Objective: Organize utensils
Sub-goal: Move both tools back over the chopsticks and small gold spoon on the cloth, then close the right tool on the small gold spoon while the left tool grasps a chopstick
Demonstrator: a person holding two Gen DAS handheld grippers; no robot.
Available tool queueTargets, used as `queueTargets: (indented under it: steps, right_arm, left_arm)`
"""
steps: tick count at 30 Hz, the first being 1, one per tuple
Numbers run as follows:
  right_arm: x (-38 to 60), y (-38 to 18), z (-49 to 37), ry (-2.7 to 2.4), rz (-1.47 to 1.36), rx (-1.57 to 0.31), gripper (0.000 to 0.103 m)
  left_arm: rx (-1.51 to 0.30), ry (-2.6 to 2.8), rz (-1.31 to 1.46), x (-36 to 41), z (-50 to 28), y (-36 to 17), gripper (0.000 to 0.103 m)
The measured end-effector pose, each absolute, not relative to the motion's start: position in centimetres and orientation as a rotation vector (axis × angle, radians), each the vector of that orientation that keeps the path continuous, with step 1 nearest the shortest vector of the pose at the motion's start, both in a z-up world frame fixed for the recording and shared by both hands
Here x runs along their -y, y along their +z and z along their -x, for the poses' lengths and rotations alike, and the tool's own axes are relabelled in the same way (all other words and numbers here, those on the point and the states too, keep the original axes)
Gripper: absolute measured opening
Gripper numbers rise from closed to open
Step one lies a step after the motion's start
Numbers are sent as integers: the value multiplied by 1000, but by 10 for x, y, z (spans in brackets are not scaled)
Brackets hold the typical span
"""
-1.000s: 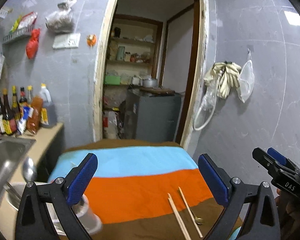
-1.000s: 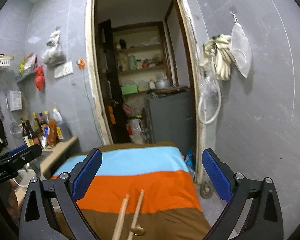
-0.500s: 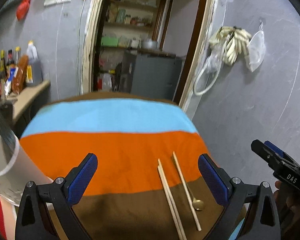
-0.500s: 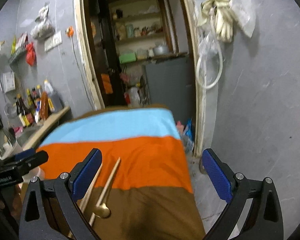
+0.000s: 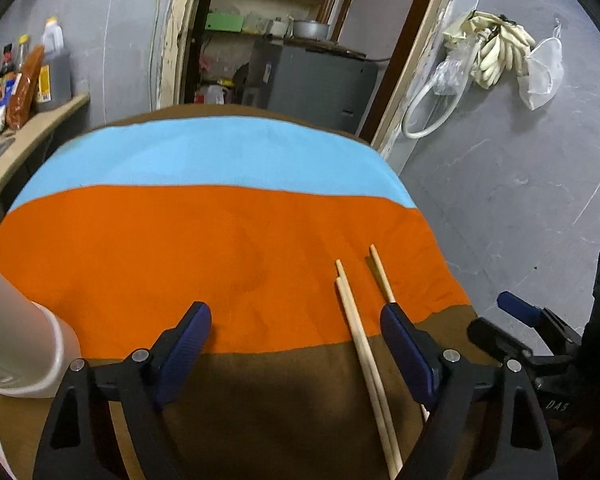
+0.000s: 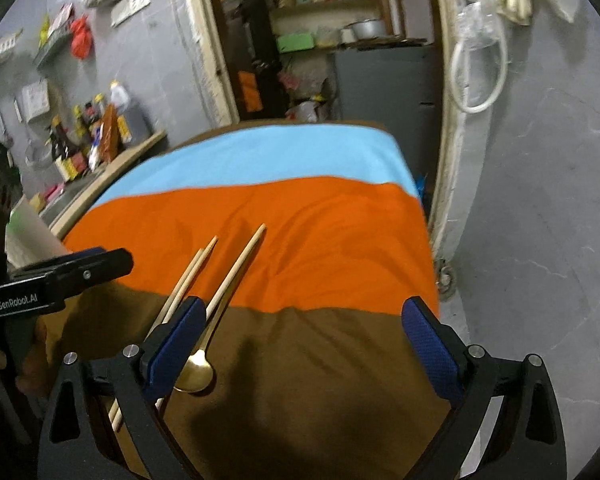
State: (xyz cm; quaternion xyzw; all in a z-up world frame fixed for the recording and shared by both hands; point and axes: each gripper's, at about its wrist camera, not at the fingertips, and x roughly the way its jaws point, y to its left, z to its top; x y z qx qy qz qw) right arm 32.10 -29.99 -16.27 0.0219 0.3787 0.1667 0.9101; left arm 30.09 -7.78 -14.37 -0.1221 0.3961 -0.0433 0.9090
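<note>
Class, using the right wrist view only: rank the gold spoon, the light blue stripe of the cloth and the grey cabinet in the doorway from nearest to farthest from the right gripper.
1. Gold spoon, beside the right gripper's left finger.
2. Light blue stripe, at the cloth's far end.
3. Grey cabinet, beyond the table in the doorway.

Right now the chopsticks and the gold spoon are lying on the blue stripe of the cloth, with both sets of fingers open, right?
Not the blue stripe: the chopsticks and gold spoon lie across the orange and brown stripes of the cloth, as the right wrist view shows. Both sets of fingers are open.
</note>
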Motion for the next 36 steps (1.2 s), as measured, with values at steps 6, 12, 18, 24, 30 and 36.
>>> queueTargets:
  steps: [6, 12, 18, 24, 30, 36]
  right_arm:
    - [283, -175, -327, 384, -2, -838, 93]
    - [273, -185, -334, 387, 50, -885, 91]
    - [270, -191, -340, 341, 92, -915, 90]
    - [282, -187, -344, 297, 78, -903, 65]
    - [294, -188, -350, 283, 55, -901, 52]
    - [290, -189, -361, 310, 86, -911, 52]
  left_arm:
    - [-850, -107, 263, 78, -306, -152, 79]
    - [-863, -114, 290, 74, -308, -157, 75]
    - [-871, -147, 297, 78, -311, -160, 64]
    - [-914, -218, 296, 87, -318, -163, 44]
    - [-957, -249, 253, 100, -326, -170, 28]
    - [-990, -255, 188, 112, -341, -169, 23]
